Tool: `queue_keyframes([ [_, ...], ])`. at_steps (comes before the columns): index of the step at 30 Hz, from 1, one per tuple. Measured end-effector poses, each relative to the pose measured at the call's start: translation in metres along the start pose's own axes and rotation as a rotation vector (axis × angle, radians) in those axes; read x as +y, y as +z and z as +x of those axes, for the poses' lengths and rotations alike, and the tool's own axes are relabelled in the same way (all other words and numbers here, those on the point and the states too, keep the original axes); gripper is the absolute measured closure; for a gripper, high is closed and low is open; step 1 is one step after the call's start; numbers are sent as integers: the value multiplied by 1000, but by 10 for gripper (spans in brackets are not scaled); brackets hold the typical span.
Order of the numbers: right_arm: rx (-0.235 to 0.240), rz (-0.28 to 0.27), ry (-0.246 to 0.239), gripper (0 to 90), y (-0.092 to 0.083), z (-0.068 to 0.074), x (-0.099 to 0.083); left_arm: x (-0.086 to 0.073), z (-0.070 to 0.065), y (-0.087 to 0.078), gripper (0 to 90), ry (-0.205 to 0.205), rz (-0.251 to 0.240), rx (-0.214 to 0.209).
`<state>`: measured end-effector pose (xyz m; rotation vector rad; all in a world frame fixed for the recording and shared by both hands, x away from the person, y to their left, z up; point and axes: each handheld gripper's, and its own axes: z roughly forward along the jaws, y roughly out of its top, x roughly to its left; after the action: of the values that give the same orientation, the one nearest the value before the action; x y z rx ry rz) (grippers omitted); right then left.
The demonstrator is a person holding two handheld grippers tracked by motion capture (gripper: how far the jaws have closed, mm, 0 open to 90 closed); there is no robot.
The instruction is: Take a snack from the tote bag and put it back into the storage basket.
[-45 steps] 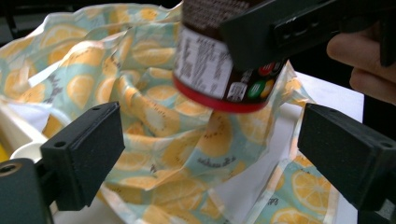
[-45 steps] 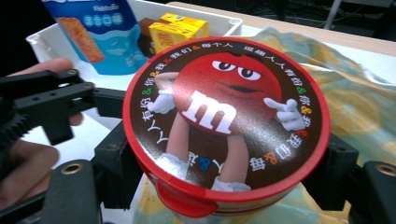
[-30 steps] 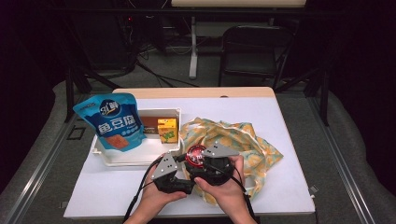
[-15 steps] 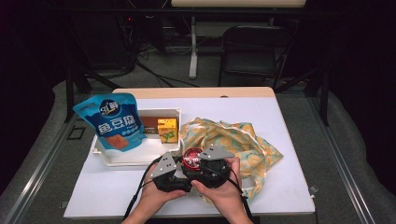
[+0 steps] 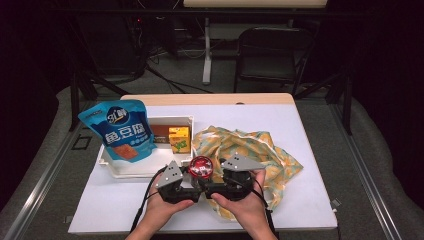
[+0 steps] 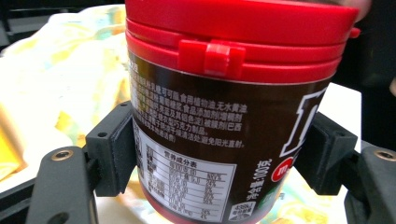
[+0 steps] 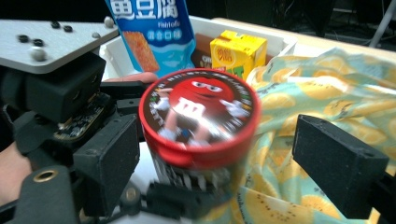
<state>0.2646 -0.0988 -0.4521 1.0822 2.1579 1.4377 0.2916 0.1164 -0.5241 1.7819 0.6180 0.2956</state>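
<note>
left gripper view puts the candy jar [image 6: 224,116] right up close. it has a red lid and a brown label, and the left gripper [image 6: 219,158] has a black pad on each side of it, so that gripper holds the jar. its jaws have just been closing in on the jar. high view shows the jar low on the white table [image 5: 310,130], near the person, at the edge of the yellow cloth [image 5: 260,150].

the right gripper [image 7: 229,158] stands wide, with a gap on the right side of the lid. its jaws have just been opening, so i think it lets go and the left one keeps the jar.

the blue snack bag [image 5: 122,132] leans in the white tray [image 5: 112,167] beside a yellow drink box [image 5: 180,139].
</note>
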Motion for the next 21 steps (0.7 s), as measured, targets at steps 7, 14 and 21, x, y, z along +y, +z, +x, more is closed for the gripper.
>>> queue_keyframes([
  [7,-31,-38,3,145,-15,-13,1,-1,18,-21,249,-23,-32,69],
  [14,-106,-40,43,150,-25,-40,-11,-3,42,-47,250,-52,-67,155],
  [21,-177,-39,86,158,-36,-64,-25,-17,71,-59,250,-105,-68,248],
])
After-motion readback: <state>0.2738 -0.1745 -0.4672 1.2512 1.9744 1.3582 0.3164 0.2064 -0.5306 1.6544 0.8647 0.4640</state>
